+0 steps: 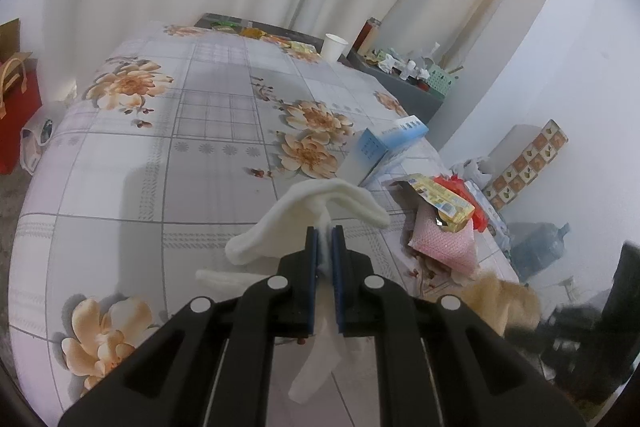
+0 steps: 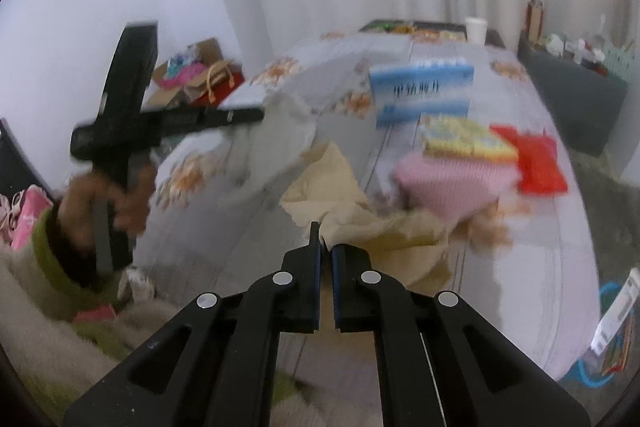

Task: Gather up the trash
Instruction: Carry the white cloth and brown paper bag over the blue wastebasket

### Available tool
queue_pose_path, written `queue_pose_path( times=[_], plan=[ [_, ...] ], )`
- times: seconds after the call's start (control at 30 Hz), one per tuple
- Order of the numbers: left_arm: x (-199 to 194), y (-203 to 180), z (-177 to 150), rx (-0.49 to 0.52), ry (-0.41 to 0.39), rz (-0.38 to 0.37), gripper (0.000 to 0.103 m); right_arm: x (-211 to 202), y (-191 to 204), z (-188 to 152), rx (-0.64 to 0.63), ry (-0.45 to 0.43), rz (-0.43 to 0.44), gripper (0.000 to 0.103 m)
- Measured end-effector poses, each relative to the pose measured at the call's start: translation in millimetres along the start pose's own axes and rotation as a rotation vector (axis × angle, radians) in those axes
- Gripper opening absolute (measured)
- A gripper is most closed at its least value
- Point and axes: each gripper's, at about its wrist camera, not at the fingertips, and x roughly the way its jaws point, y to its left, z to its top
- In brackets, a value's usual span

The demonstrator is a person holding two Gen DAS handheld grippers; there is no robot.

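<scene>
A white sock-like cloth (image 1: 320, 199) drapes over the tips of my left gripper (image 1: 325, 231), which is shut on it; one end hangs down between the fingers. The blurred right wrist view shows that gripper (image 2: 256, 115) at the left, in a person's hand (image 2: 108, 195), above the floral table (image 1: 160, 167). My right gripper (image 2: 326, 235) is pinched on a crumpled beige paper-like piece (image 2: 336, 179) that spreads out ahead of its tips low over the table. The same beige piece (image 1: 500, 299) shows as a blur at the lower right of the left wrist view.
On the table's right side lie a blue tissue box (image 1: 384, 147), a pink pouch (image 1: 444, 239), a yellow carton (image 1: 444, 199) and a red wrapper (image 2: 540, 163). A paper cup (image 1: 334, 47) stands at the far end. A water jug (image 1: 540, 247) and a blue basket (image 2: 612, 339) are on the floor.
</scene>
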Motion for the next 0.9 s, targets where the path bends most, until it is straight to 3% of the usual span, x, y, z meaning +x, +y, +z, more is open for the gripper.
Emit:
queue_pose_path(
  times=[0.07,0.13,0.23,0.27,0.3,0.4,0.47,0.57,0.73,0.87,0.9],
  plan=[
    [1,-1,1,0.001,0.001,0.0,0.007,8,-2,-11,0.017,0.043,-0.004,0.006],
    [2,-1,1,0.005,0.003,0.0,0.007,22,-9,-22,0.053,0.117,0.002,0.016],
    [3,-3,0,0.011,0.009,0.001,0.007,31,-13,-29,0.091,0.187,0.025,0.037],
    [4,-3,-1,0.012,0.01,0.001,0.007,28,-12,-29,0.095,0.191,0.059,0.055],
    [4,-4,0,0.013,0.011,0.001,0.007,24,-11,-28,0.09,0.189,0.076,0.066],
    [6,-4,-1,0.007,0.012,-0.002,0.007,6,-3,-25,0.04,0.169,0.107,0.076],
    [7,-3,-1,0.005,0.015,-0.003,0.007,-3,-1,-24,0.016,0.174,0.107,0.078],
    [9,-4,-3,0.005,0.02,-0.01,0.007,-16,-4,-21,-0.012,0.143,0.031,0.079],
    [11,-6,-4,0.008,0.024,-0.024,0.007,-3,-34,-12,0.156,0.093,-0.072,0.081],
    [11,-5,-5,0.004,0.026,-0.03,0.007,20,-54,-14,0.305,0.101,-0.048,0.08],
    [10,-5,-5,0.003,0.027,-0.032,0.007,27,-54,-13,0.315,0.106,-0.054,0.076]
  ],
)
